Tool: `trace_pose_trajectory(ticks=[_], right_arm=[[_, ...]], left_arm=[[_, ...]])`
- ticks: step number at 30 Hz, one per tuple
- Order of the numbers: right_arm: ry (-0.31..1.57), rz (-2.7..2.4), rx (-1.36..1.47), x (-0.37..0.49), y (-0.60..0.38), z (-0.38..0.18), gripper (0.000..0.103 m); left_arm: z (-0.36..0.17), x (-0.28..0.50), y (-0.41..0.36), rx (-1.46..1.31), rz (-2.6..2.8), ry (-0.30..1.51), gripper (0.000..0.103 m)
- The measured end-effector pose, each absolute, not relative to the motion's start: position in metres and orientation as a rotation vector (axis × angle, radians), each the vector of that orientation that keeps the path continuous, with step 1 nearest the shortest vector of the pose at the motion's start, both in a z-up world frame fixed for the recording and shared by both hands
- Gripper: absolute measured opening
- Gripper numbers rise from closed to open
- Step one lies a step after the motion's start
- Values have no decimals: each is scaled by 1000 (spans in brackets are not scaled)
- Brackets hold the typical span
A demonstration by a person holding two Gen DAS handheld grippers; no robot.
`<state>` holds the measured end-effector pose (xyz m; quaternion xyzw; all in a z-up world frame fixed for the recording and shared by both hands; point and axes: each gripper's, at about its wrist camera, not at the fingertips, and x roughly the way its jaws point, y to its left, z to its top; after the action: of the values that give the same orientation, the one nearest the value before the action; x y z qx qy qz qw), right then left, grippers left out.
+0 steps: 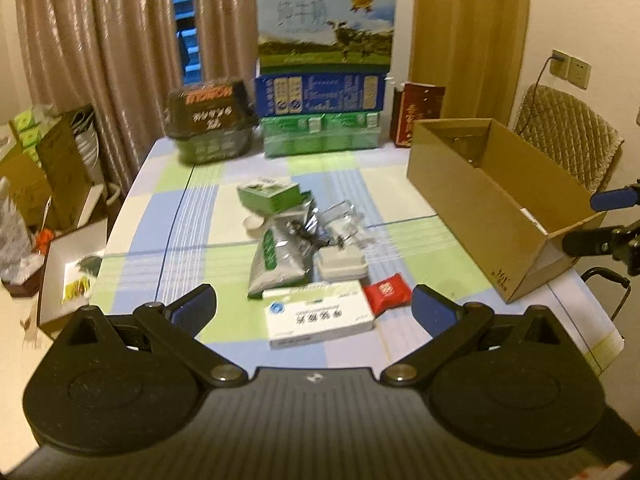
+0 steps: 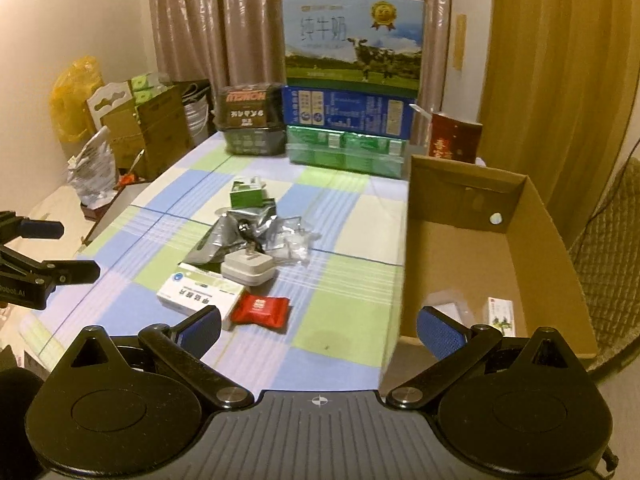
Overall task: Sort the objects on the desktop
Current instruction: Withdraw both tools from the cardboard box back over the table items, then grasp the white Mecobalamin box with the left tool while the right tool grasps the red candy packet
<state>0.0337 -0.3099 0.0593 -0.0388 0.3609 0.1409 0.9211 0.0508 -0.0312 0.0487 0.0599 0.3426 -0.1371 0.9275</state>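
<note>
Medicine box point(image 1: 321, 315) flat; long axis left-right

Landmark — cardboard box point(image 2: 486, 258) on the table point(image 2: 340, 312), holding a small carton point(image 2: 500, 314) at its near end. Left of it: loose pile with charger point(image 2: 248, 270), medicine box point(image 2: 198, 296) and snack packet point(image 2: 262, 314) nearest. Behind it — stacked milk cartons point(image 2: 352, 84).

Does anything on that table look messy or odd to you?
Nothing looks spilled or broken. The oddity is the loose heap mid-table: a silver pouch, crumpled clear bags, a white charger, a medicine box and a red packet lie overlapping at different angles, while the cardboard box beside them is nearly bare.
</note>
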Motion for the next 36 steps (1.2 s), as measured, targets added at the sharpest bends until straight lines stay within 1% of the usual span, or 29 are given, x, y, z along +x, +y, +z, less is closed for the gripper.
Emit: trace_pose_trajectory(ticks=[11, 25, 33, 36], right_arm=[[785, 324, -96, 47, -284, 37, 101], [848, 408, -159, 83, -259, -8, 101], [880, 577, -365, 112, -235, -41, 101], [889, 656, -470, 121, -225, -50, 101]], left_arm=[[24, 60, -3, 125, -247, 753, 102], [-16, 97, -5, 191, -369, 832, 102], [-40, 126, -20, 366, -553, 835, 102], [-45, 140, -24, 422, -640, 839, 99]])
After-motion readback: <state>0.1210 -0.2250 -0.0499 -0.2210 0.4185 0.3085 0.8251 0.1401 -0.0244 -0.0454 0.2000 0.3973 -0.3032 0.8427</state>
